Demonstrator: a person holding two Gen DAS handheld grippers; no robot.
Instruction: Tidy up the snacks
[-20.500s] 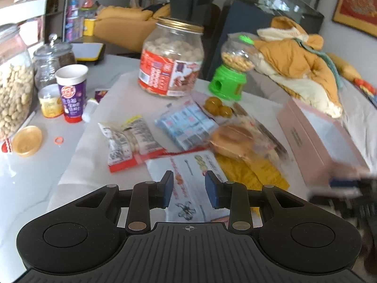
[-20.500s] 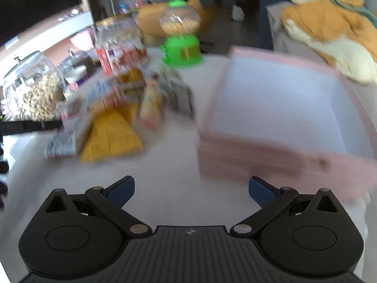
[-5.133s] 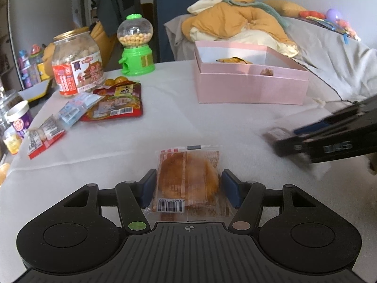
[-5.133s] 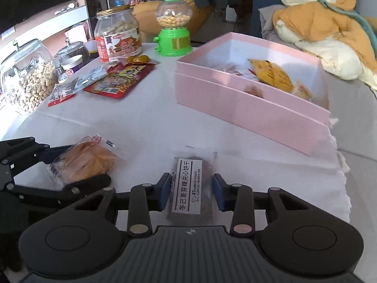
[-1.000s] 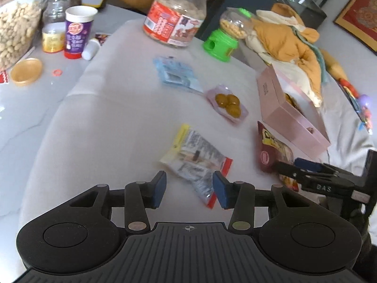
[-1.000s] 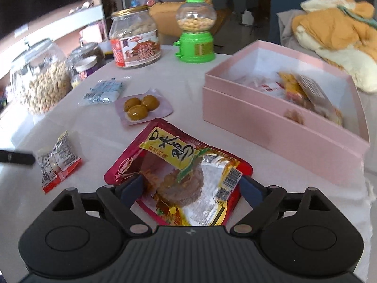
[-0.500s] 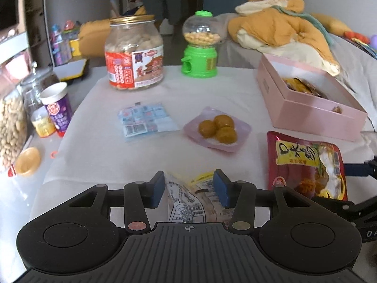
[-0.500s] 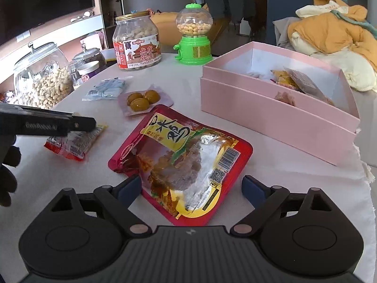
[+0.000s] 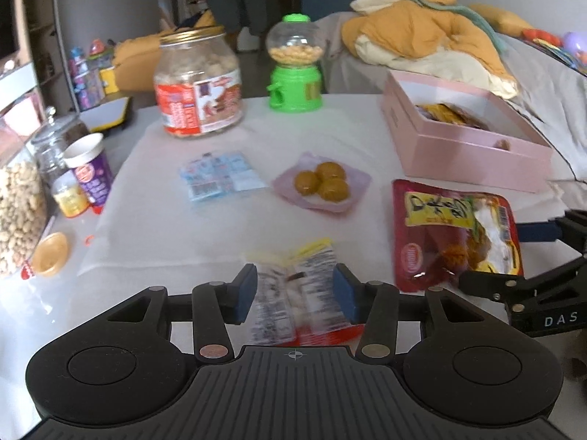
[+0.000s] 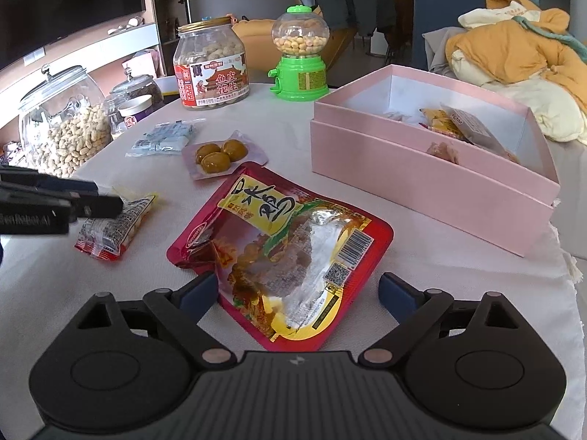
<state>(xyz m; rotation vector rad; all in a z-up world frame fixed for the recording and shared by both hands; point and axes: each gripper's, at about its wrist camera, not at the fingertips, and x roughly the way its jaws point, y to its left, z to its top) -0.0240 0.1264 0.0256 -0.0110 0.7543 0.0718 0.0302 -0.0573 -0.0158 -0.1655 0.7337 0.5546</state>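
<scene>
A small peanut packet (image 9: 299, 293) with red and yellow ends lies on the white cloth between the fingers of my open left gripper (image 9: 295, 291); it also shows in the right wrist view (image 10: 117, 222). A large red snack pouch (image 10: 282, 253) lies between the wide-open fingers of my right gripper (image 10: 297, 288); it also shows in the left wrist view (image 9: 455, 231). The open pink box (image 10: 422, 172) with several snacks inside stands at the right. A pink pack of three yellow balls (image 10: 220, 156) and a blue sachet bag (image 10: 165, 139) lie further back.
A red-labelled nut jar (image 10: 211, 73) and a green candy dispenser (image 10: 299, 53) stand at the back. A glass peanut jar (image 10: 62, 124), a purple cup (image 9: 90, 172) and a yellow lid (image 9: 49, 253) are at the left. Orange bedding (image 10: 513, 47) lies behind the box.
My left gripper has moved forward a little over the peanut packet, its fingers now on either side of it. My right gripper has closed in on the red pouch and stays open.
</scene>
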